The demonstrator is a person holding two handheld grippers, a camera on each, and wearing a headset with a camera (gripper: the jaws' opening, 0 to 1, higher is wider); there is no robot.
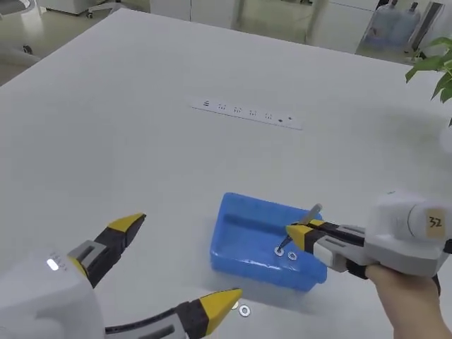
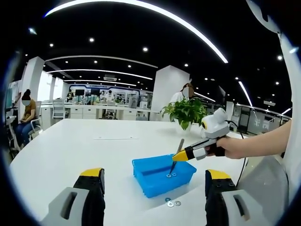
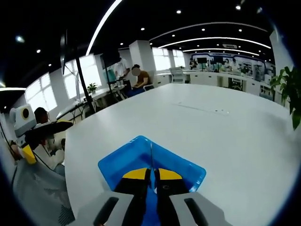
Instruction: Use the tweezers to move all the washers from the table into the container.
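A blue container (image 1: 247, 229) (image 2: 157, 181) (image 3: 117, 165) sits on the white table. My right gripper (image 1: 295, 234) (image 3: 151, 173) is shut on metal tweezers (image 1: 311, 213) (image 2: 178, 151) (image 3: 151, 153), whose tips reach down inside the container. Two washers (image 1: 292, 256) (image 2: 174, 174) lie on the container floor by the tips. Two more washers (image 1: 244, 311) (image 2: 173, 203) lie on the table just in front of the container. My left gripper (image 1: 176, 265) (image 2: 155, 175) hovers open in front of the container, with nothing between its fingers.
A recessed socket strip (image 1: 246, 113) (image 2: 115, 138) runs across the table farther back. A potted plant (image 1: 434, 67) (image 2: 187, 112) stands at the far right edge. People sit and stand at desks beyond the table.
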